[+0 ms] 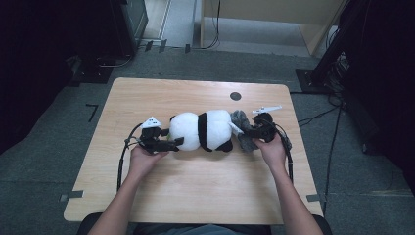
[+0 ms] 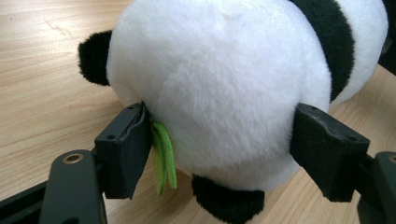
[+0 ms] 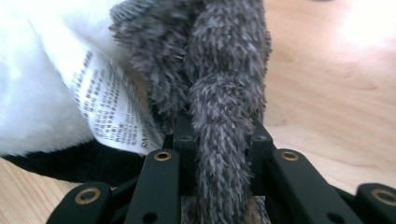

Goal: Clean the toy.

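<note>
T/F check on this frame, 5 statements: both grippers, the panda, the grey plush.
1. The left gripper has its jaws on either side of the panda plush's head. True.
2. The right gripper is open and holds nothing. False: it is shut on the grey plush.
3. The panda plush stands upright on the table. False: it lies on its side across the table.
4. A printed white care tag hangs beside the grey plush. True.
5. The green felt leaf sits by the right gripper. False: it is next to a jaw of the left gripper.
</note>
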The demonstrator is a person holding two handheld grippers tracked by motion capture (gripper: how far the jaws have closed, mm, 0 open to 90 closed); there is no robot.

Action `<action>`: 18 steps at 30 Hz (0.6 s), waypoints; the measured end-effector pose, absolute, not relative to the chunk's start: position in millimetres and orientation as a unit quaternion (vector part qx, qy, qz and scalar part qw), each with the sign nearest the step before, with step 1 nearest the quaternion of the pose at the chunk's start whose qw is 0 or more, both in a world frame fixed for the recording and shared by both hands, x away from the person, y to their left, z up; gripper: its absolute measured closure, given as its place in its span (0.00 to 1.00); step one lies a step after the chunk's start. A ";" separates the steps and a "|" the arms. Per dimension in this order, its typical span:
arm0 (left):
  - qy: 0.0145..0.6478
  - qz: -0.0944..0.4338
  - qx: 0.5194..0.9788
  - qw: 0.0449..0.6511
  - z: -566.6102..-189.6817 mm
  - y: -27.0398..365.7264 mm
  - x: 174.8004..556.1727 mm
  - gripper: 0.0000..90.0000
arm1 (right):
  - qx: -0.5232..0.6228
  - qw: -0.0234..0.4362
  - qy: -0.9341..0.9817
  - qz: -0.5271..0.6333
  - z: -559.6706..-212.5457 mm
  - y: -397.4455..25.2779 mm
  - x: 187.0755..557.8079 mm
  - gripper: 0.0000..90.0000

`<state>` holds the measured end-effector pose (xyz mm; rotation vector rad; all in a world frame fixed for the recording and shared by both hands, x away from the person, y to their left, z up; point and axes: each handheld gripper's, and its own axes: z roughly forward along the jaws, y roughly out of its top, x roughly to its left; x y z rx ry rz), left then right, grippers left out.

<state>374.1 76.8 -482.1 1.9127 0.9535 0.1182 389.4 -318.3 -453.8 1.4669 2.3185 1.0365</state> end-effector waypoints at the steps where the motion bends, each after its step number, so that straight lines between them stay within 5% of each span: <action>1: 0.389 0.051 0.785 0.479 -481.6 76.9 373.7 0.26 | 0.501 0.106 0.782 0.355 -450.4 -320.2 388.7 0.82; 10: 0.388 0.058 0.787 0.477 -480.5 75.6 372.4 0.26 | 0.503 0.136 0.756 0.397 -415.7 -336.6 384.7 0.82; 18: 0.388 0.061 0.786 0.477 -480.2 74.8 372.1 0.26 | 0.466 0.136 0.769 0.416 -402.6 -311.1 382.2 0.81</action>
